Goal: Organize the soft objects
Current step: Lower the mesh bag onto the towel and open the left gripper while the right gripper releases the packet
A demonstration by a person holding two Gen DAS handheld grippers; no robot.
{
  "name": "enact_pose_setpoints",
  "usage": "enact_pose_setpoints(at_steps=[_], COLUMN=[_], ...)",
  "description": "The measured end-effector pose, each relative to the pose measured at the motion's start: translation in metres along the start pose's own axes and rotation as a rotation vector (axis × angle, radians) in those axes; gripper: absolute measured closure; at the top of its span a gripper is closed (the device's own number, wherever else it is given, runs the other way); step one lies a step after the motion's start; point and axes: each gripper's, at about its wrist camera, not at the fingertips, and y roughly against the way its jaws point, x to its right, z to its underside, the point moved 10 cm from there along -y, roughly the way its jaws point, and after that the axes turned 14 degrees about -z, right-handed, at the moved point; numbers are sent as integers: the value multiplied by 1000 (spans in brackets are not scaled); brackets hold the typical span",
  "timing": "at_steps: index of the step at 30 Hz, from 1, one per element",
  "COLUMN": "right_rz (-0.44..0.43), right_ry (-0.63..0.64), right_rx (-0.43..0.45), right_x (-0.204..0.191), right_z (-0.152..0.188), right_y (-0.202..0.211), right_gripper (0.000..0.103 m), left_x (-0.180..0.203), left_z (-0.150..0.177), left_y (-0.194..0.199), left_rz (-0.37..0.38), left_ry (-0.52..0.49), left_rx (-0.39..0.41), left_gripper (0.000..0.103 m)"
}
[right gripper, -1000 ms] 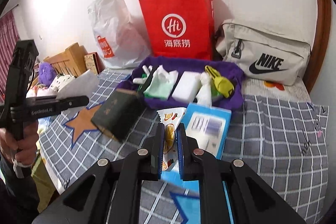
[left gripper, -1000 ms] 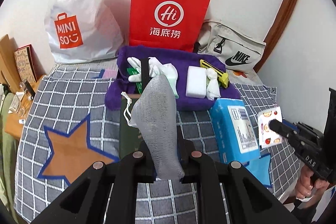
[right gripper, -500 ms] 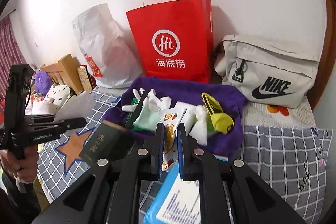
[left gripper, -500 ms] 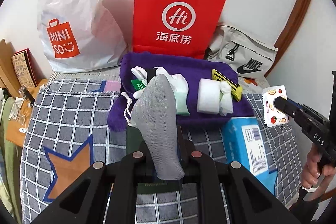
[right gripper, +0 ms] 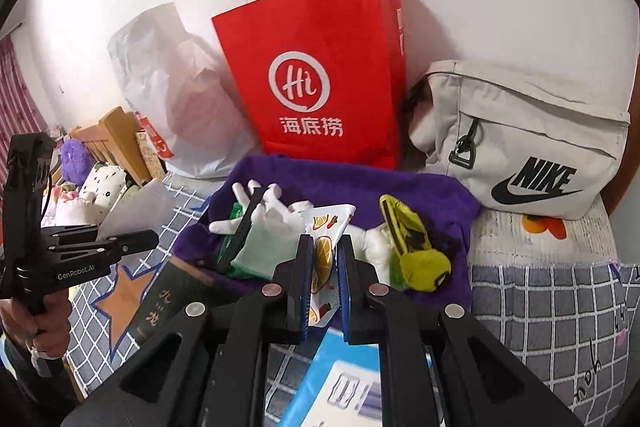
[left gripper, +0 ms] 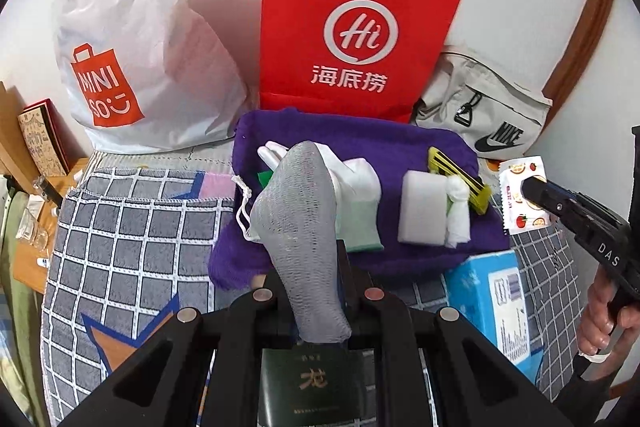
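Observation:
My left gripper (left gripper: pixel 316 267) is shut on a grey mesh drawstring pouch (left gripper: pixel 296 211), which stands up over the near edge of the purple towel (left gripper: pixel 360 139). On that towel lie white gloves (left gripper: pixel 344 167), a mint cloth (left gripper: pixel 360 227), a white sponge (left gripper: pixel 424 211), a knotted white cloth (left gripper: pixel 458 215) and a yellow item (left gripper: pixel 460 179). My right gripper (right gripper: pixel 324 247) is shut on a white sachet printed with fruit (right gripper: pixel 326 223), held above the towel (right gripper: pixel 360 183). The left wrist view shows the right gripper (left gripper: pixel 536 189) at the towel's right end. In the right wrist view the left gripper (right gripper: pixel 148 239) hangs at the towel's left.
A red paper bag (left gripper: pixel 352 23), a white plastic bag (left gripper: pixel 132 39) and a beige Nike bag (left gripper: pixel 488 123) stand against the wall behind the towel. A blue tissue pack (left gripper: pixel 492 299) and a dark green book (left gripper: pixel 312 383) lie on the checked blanket (left gripper: pixel 132 227) nearer me.
Both grippers have moved forward toward the purple towel, each still carrying its item. The towel and the bags now look larger and closer.

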Motion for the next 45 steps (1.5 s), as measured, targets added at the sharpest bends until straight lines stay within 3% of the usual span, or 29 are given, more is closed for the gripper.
enact_pose_setpoints(at_steps=[15,33,36,40,45], right_rz=[-16,9,24,10,-4], right_ry=[-42,-157,-137,-154,-136], right_rx=[31,-95,-108,-116,-112], right_x=[33,80,81,80,74], right_z=[-40,-10,-7,-6,-8], right_y=[-27,-85,-86,-88,-86], right_gripper=[91,87,83,66,62], left_x=[8,22,25,31,43], left_z=[-42,-47,-46,-45,-45], left_y=[-30,-78,-82,-85,-87], left_rz=[-46,-10,2,36,64], left_ry=[-45,-57,-50,-52,-65], left_rx=[1,-56,-66,-68,-72], left_gripper=[90,90,90,90,90])
